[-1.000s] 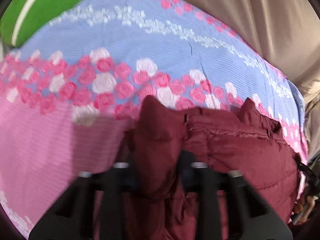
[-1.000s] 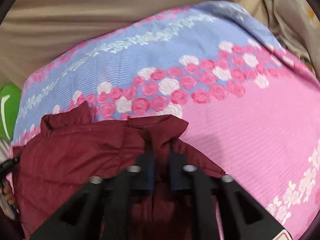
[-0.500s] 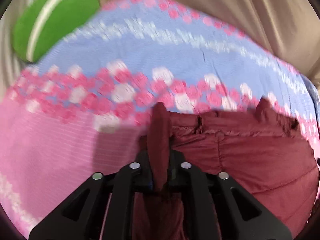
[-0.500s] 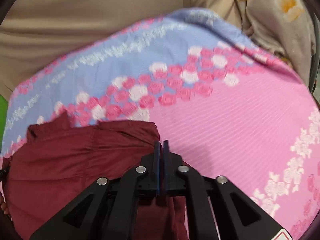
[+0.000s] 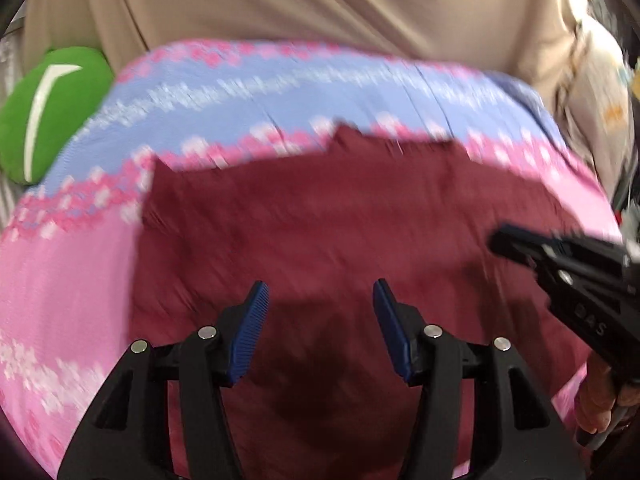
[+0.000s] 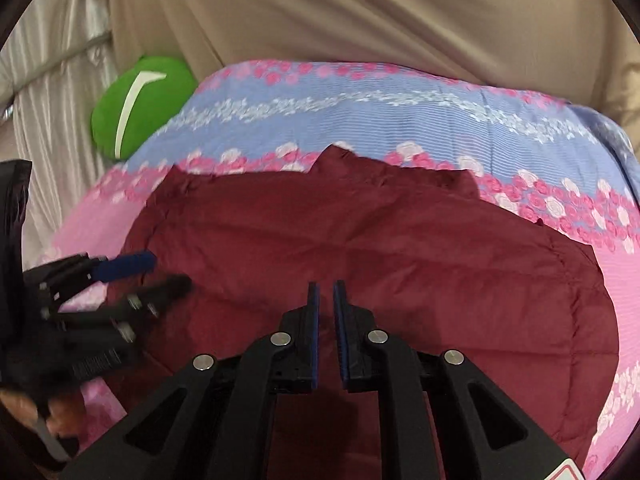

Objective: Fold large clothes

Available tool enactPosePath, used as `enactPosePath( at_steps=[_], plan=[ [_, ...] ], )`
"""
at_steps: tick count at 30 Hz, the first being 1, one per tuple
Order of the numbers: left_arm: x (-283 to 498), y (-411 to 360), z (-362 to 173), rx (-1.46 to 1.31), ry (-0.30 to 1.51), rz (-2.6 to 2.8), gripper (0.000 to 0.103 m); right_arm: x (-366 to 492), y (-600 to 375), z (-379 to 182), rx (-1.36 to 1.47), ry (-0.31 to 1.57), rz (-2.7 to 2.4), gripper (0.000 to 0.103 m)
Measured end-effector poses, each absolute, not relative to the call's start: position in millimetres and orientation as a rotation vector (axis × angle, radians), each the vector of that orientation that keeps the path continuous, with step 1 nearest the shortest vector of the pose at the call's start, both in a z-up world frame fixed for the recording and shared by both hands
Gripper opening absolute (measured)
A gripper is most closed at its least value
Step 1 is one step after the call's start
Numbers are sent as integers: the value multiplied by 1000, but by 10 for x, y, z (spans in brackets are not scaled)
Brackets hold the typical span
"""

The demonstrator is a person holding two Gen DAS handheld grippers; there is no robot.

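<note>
Maroon jacket (image 6: 360, 248), a quilted, puffy garment, lies spread flat on the bed, on a floral bedspread (image 6: 400, 112) banded in pink and pale blue with rows of roses. Its far edge, with a small raised peak that may be a collar, though the blur makes this hard to tell, reaches the rose band of the bedspread. The left tongs (image 5: 318, 328) hang above the near part of the jacket with their blue pads (image 5: 248, 332) standing wide and opening further; nothing is between them. The right tongs (image 6: 325, 332) hover over the jacket's near middle with only a narrow slit between the pads, and no cloth caught in that slit. Seen from the right wrist, the left tongs sit at the jacket's left edge; seen from the left wrist, the right tongs reach in over the jacket's right side. Beyond the jacket's far left corner, a green cushion (image 6: 140, 104) with a white stripe rests against a beige curtain (image 6: 360, 20).
</note>
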State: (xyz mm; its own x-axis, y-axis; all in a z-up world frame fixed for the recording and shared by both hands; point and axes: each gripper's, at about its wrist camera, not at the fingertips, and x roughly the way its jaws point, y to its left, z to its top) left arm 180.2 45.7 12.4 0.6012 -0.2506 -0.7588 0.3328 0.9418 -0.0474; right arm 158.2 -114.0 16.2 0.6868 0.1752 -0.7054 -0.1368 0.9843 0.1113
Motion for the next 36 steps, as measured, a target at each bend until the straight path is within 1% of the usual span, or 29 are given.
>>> enactPosePath(
  at_steps=[3, 7, 14, 18, 20, 21, 22, 24, 26, 29, 31, 32, 34, 35, 36],
  plan=[
    [1708, 421, -96, 102, 887, -312, 54, 1566, -1096, 12, 75, 845, 180, 12],
    [1661, 386, -170, 102, 878, -290, 57, 1537, -1133, -234, 77, 887, 139, 11],
    [1644, 390, -204, 106, 869, -278, 59, 1518, -1209, -1, 103, 825, 111, 11],
    [1632, 468, -159, 82, 871, -278, 62, 1719, -1228, -275, 121, 903, 102, 11],
    [1630, 580, -95, 49, 871, -272, 65, 1730, -1226, -353, 113, 909, 105, 11],
    [1636, 695, -29, 15, 864, -260, 70, 1732, -1221, -367, 106, 910, 105, 11],
    [1649, 797, 29, -14, 853, -248, 77, 1736, -1225, -372, 107, 912, 107, 11],
    [1681, 1073, 151, -73, 823, -194, 86, 1747, -1249, -393, 119, 916, 116, 11],
    [1766, 1391, 206, -126, 810, -117, 89, 1741, -1272, -410, 133, 915, 124, 11],
    [1937, 1744, 114, -211, 860, -63, 89, 1724, -1291, -437, 151, 911, 131, 11],
    [2066, 1964, -65, -311, 929, -88, 89, 1728, -1289, -438, 148, 910, 132, 11],
    [2124, 2041, -179, -372, 972, -111, 89, 1726, -1296, -437, 147, 910, 133, 11],
    [2150, 2075, -267, -415, 986, -137, 89, 1727, -1288, -439, 145, 906, 130, 11],
    [2141, 2044, -251, -395, 970, -137, 88, 1726, -1292, -441, 146, 904, 130, 11],
    [2144, 1999, -242, -378, 969, -156, 83, 1729, -1278, -441, 147, 903, 127, 11]
  ],
)
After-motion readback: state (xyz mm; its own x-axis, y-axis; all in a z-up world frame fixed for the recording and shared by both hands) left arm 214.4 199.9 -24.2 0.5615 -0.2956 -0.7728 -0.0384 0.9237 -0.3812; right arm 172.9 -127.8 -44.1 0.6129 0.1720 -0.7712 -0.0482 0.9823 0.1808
